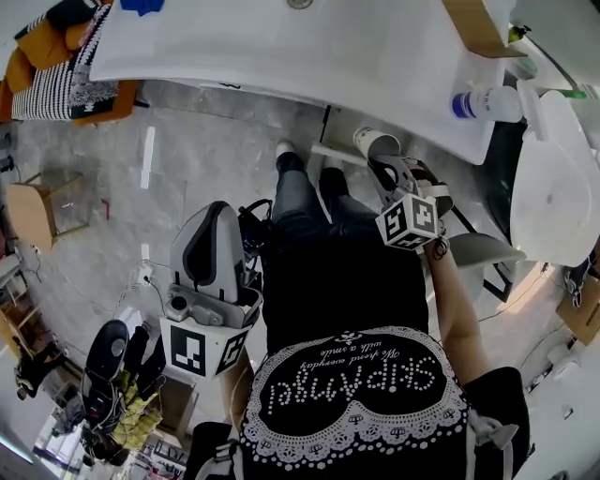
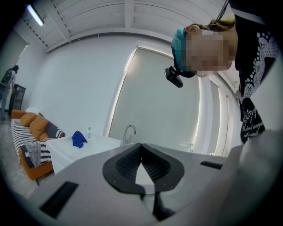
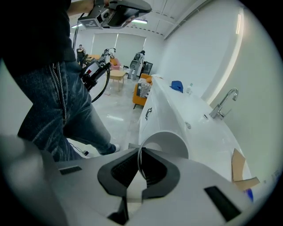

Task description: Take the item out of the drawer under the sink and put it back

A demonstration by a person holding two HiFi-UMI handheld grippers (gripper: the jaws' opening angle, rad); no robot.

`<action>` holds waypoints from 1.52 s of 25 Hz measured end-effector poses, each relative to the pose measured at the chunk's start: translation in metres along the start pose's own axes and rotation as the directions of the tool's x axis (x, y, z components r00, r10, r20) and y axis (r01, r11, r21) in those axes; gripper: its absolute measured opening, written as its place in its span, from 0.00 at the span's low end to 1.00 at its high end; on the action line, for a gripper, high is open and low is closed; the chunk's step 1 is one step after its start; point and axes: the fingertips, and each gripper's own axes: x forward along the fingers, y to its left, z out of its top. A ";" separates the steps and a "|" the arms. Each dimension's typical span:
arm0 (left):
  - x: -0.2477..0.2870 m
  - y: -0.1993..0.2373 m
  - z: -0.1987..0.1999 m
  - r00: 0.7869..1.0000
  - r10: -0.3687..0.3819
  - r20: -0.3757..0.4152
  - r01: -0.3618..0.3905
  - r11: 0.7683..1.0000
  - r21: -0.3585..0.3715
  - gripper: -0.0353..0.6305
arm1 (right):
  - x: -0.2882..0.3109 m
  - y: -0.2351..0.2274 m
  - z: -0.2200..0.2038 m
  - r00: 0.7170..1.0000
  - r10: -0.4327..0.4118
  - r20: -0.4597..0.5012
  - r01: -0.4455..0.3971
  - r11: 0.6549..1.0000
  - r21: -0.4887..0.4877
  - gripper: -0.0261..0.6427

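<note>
White sink counter (image 1: 281,56) spans the top of the head view, with a cardboard box (image 1: 473,26) and a blue-capped bottle (image 1: 487,103) at its right end. Just below its edge, the right gripper (image 3: 140,152) pinches the rim of a white paper cup (image 3: 170,143), which looks empty, jaws nearly together on the thin wall. The left gripper (image 2: 141,148) is closed on nothing.

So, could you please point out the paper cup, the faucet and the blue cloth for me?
paper cup (image 3: 169,145), right gripper view, on its curved outer wall.
faucet (image 2: 125,135), left gripper view, on its upright stem.
blue cloth (image 2: 78,138), left gripper view, on the middle of the crumpled heap.
</note>
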 end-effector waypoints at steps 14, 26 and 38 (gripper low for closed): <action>0.005 -0.019 -0.013 0.999 -0.051 -0.009 0.051 0.998 -0.042 0.06 | 0.031 0.002 -0.017 0.999 0.009 -0.052 -0.007 1.000 0.024 0.08; 0.024 -0.045 -0.039 0.993 -0.097 -0.061 0.091 0.993 -0.081 0.06 | 0.049 0.003 -0.039 0.995 0.029 -0.096 -0.023 0.998 0.058 0.08; 0.036 -0.051 -0.047 0.988 -0.129 -0.090 0.119 0.987 -0.109 0.06 | 0.075 -0.005 -0.069 0.987 0.045 -0.154 -0.030 0.995 0.096 0.08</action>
